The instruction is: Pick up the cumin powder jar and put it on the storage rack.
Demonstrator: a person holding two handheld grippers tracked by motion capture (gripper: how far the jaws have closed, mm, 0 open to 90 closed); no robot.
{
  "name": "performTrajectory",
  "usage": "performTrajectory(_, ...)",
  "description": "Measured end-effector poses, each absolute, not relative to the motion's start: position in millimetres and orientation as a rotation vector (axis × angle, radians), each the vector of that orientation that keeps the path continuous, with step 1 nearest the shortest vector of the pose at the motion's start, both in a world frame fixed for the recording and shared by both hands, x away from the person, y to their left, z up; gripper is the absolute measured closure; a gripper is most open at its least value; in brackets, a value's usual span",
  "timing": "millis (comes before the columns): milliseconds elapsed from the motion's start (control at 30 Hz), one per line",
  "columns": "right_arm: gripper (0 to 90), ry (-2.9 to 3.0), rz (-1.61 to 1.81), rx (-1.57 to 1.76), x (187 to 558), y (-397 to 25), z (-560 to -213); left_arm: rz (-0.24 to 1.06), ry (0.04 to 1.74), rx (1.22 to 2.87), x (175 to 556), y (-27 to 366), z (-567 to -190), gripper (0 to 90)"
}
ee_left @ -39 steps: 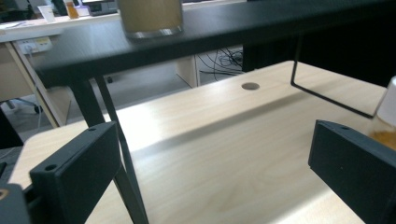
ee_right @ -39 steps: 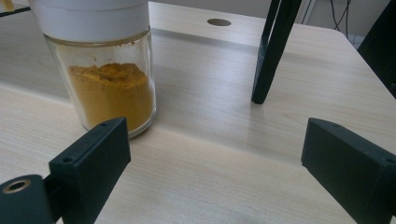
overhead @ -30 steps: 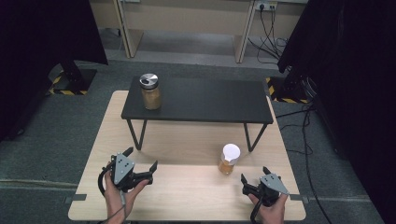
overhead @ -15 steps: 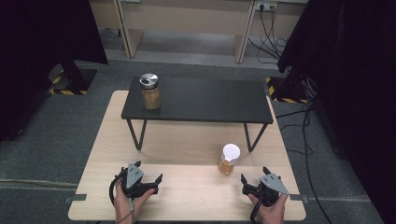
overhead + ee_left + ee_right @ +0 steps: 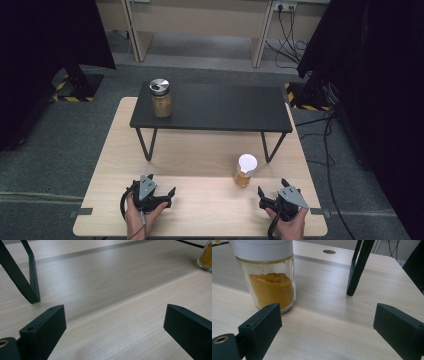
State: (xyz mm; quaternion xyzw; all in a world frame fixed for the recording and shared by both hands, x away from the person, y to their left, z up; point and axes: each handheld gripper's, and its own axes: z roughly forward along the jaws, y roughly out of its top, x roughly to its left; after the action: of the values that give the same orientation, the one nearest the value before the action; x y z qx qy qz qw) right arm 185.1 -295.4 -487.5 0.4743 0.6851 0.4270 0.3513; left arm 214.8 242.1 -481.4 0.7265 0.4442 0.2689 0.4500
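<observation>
A glass jar with a white lid holds orange powder and stands on the wooden table, near its front right. In the right gripper view the jar is close, just beyond my left jaw. My right gripper stands open, low over the table, with nothing between its jaws. My left gripper is open too, at the front left, over bare wood. The jar's base shows far off at the top right of the left gripper view.
A low black shelf on thin legs spans the back of the table. A second jar with a silver lid stands at its left end. One shelf leg rises behind my right gripper, another ahead of my left.
My left gripper has shifted slightly right and toward the front edge, turning a little. The right gripper and both jars have stayed put.
</observation>
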Motion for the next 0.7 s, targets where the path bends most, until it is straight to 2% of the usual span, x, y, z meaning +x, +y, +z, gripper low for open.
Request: performTrajectory(700, 8.0, 1.778, 1.114, 1.222, 186.2, -295.8, -487.8, 0.675, 1.134, 1.800, 215.9, 237.9, -479.2, 3.7)
